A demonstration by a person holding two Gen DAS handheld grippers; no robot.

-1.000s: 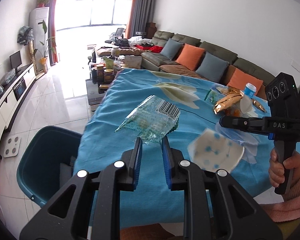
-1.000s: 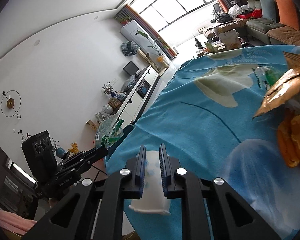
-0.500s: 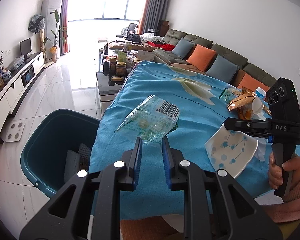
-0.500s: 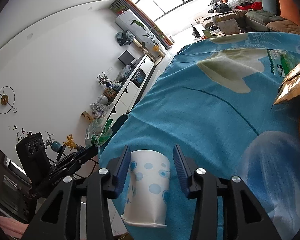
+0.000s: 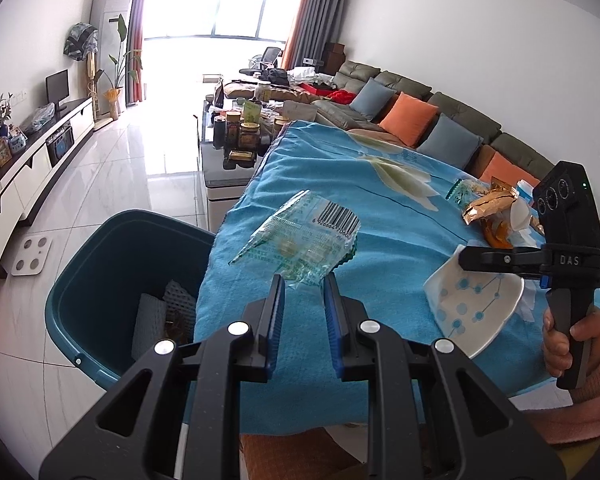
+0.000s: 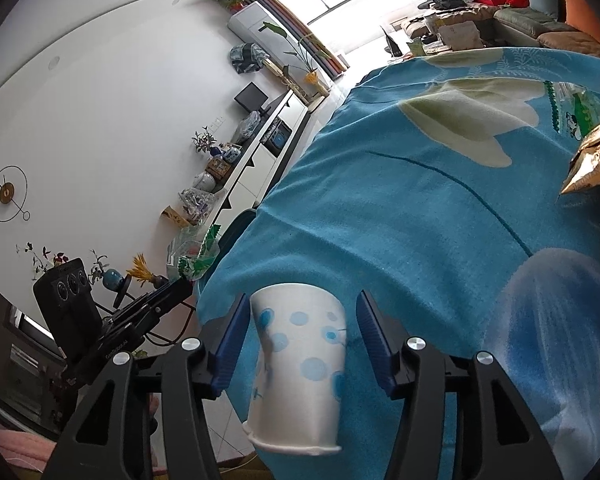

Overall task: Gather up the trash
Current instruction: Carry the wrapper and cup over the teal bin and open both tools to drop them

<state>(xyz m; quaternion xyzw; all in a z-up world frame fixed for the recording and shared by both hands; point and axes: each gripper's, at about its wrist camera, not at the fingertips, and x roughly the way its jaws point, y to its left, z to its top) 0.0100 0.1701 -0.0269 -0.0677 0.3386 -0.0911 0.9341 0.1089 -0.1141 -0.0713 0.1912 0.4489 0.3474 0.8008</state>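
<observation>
The left gripper (image 5: 302, 280) is clenched on the near corner of a clear plastic wrapper (image 5: 300, 240), barcode side up, and holds it lifted above the blue tablecloth (image 5: 380, 216), close to the table's left edge. Beside and below that edge stands the teal bin (image 5: 100, 272), with a white foam net and other scraps already inside.

Over on the right, the right gripper (image 6: 300, 312) has its jaws opening, and a white paper cup (image 6: 300, 368) with blue dots sits between them, base pointing away and rim toward the camera. The right pad stands clear of the cup wall; the left pad looks about touching it, so call it released. From the left wrist view the cup (image 5: 472, 304) hangs tilted under the right gripper (image 5: 466, 258) at the near edge of the table, and whether it rests on the cloth can't be told.

Farther back sit a gold foil wrapper (image 5: 488, 204) and a small green-printed packet (image 5: 466, 192).
</observation>
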